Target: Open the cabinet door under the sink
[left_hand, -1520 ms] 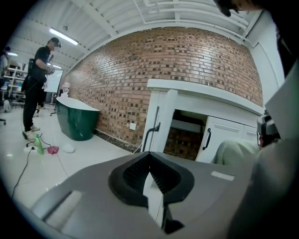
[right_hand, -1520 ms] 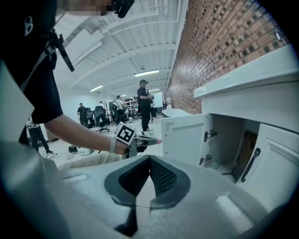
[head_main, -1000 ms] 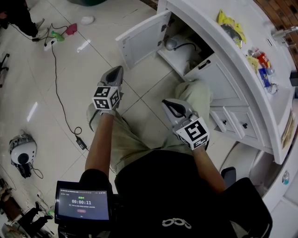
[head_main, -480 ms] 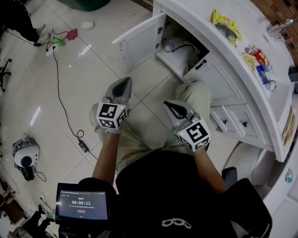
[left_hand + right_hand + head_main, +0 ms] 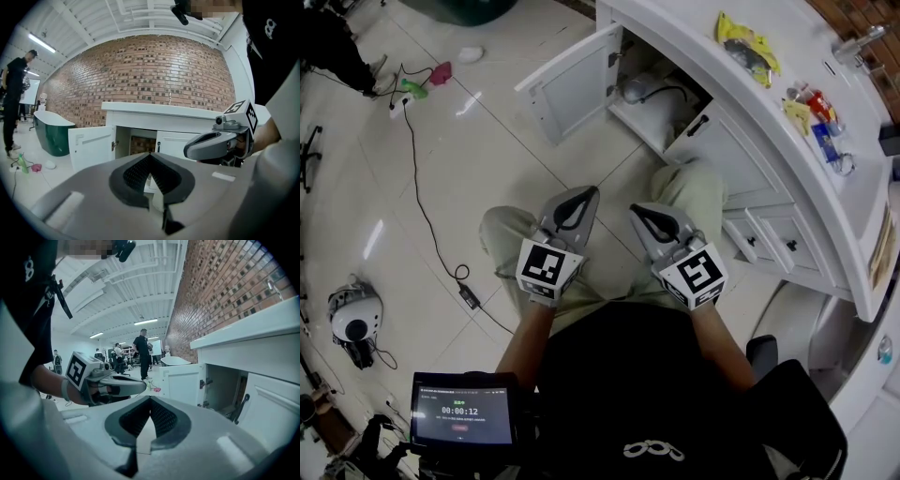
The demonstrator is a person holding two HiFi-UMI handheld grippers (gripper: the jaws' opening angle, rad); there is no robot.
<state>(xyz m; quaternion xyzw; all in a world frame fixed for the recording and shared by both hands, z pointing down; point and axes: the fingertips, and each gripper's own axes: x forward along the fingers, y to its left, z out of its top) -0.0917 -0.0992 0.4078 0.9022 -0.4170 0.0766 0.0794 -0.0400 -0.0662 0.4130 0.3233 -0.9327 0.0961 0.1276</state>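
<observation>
Now: left gripper [image 5: 578,197] withdrawn, cabinet door [image 5: 572,84] open

Left gripper has drawn in beside right gripper [image 5: 642,214], both well back from the cabinet door, which stands swung wide. Both pairs of jaws pressed together, gripping nothing. Task looks finished.

Two grippers [image 5: 581,195] [image 5: 639,212]; two cabinet doors [image 5: 572,84] [image 5: 733,161]; one screen [image 5: 459,411]

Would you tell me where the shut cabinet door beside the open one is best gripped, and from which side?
Grip its black handle, a slim bar standing off the shut door at the edge next to the open compartment. Come straight from the front with the jaws across the bar; pulling at that edge, probably opposite the hinges, should swing it easiest.
</observation>
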